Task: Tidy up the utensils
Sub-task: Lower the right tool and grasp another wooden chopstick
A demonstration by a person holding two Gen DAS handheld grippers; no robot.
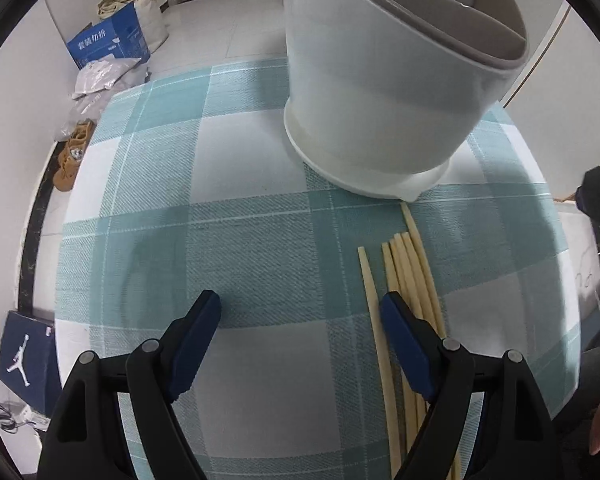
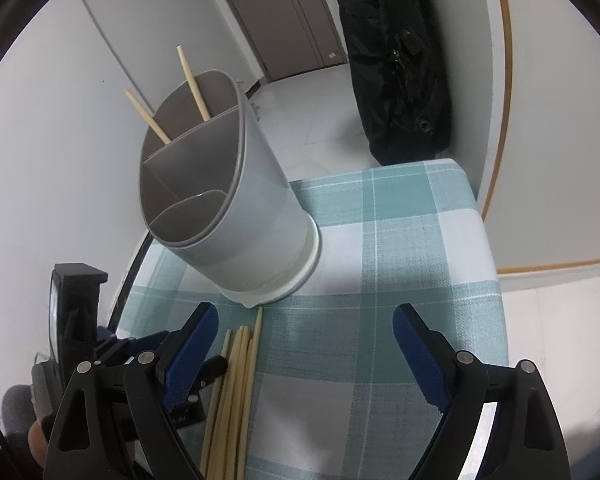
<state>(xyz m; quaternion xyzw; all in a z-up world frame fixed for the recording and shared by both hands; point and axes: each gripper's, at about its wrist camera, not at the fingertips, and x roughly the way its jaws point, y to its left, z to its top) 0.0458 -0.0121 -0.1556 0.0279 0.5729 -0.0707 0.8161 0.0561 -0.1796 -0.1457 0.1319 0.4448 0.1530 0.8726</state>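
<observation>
Several pale wooden chopsticks lie side by side on the teal checked tablecloth, their tips near the base of a white utensil holder with a grey divided insert. My left gripper hovers open over the cloth, its right finger just over the chopstick bundle and one loose stick inside the gap. In the right wrist view the holder has two chopsticks standing in its far compartment. My right gripper is open above the cloth, the chopsticks just inside its left finger.
The left gripper's body shows at the left of the right wrist view. A black bag leans against the wall behind the table. Boxes, bags and shoes sit on the floor past the table's left edge.
</observation>
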